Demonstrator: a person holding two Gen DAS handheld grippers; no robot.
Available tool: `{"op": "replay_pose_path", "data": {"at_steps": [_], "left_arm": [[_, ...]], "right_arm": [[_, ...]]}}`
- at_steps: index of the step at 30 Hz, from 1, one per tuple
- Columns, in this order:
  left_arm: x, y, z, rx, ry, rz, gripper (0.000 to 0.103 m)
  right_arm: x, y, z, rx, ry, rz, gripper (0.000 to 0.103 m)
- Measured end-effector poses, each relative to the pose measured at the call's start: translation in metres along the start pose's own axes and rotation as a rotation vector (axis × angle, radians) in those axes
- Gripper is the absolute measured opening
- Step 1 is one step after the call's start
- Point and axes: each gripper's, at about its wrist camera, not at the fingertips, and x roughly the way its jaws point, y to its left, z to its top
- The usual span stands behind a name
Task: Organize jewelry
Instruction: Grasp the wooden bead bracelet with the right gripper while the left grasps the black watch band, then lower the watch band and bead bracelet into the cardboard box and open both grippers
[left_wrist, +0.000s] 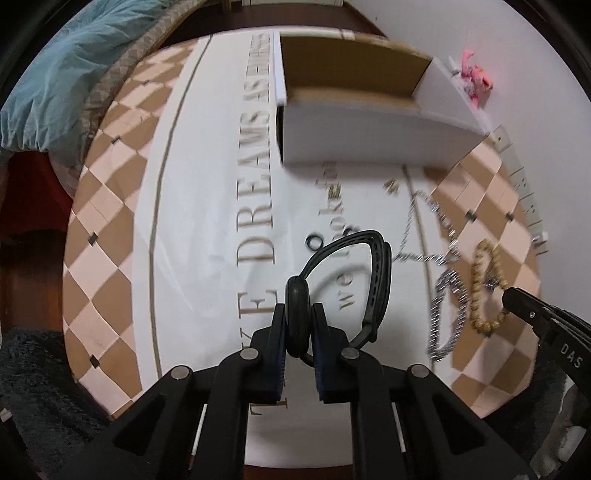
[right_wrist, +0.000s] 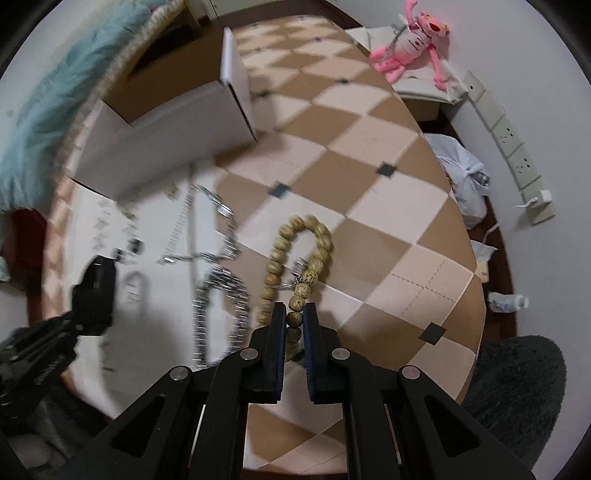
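Note:
My left gripper (left_wrist: 300, 314) is shut on a black watch (left_wrist: 354, 273), gripping its round face; the strap loops out ahead above the white cloth. My right gripper (right_wrist: 294, 314) is shut on a wooden bead bracelet (right_wrist: 295, 251), which lies on the checkered table; it also shows in the left wrist view (left_wrist: 484, 288). A silver chain bracelet (right_wrist: 218, 306) lies left of the beads, and a thin silver necklace (left_wrist: 424, 236) beyond it. An open white cardboard box (left_wrist: 354, 110) stands at the far side. A small black ring (left_wrist: 316, 243) lies on the cloth.
A round table (right_wrist: 388, 229) with a checkered cover and a white cloth with lettering (left_wrist: 258, 184). A pink plush toy (right_wrist: 413, 48) lies beyond the table by the wall. Wall sockets (right_wrist: 509, 140), a plastic bag (right_wrist: 465, 173) and a dark rug (right_wrist: 517, 387) are at right.

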Motion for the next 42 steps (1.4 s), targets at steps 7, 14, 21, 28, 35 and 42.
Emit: {"op": "replay_pose_path", "data": {"at_steps": [7, 14, 21, 28, 35, 42], "left_arm": [[-0.044, -0.01, 0.037, 0.003, -0.094, -0.059, 0.01], [-0.062, -0.011, 0.095, -0.008, -0.141, -0.103, 0.01], [-0.034, -0.004, 0.146, -0.028, -0.089, -0.111, 0.01], [-0.006, 0.002, 0.178, -0.07, -0.015, -0.118, 0.01], [-0.005, 0.0, 0.196, -0.101, 0.002, -0.107, 0.065], [-0.023, 0.0, 0.193, -0.066, -0.089, -0.002, 0.094]], "right_arm": [[-0.059, 0.017, 0.03, -0.009, -0.092, 0.133, 0.009], [-0.113, 0.043, 0.09, -0.073, -0.208, 0.237, 0.009], [-0.091, 0.066, 0.161, -0.133, -0.197, 0.254, 0.009], [-0.039, 0.075, 0.201, -0.142, -0.117, 0.233, 0.009], [-0.005, 0.078, 0.218, -0.16, -0.015, 0.254, 0.013], [-0.015, 0.065, 0.207, -0.182, -0.051, 0.156, 0.051]]}}
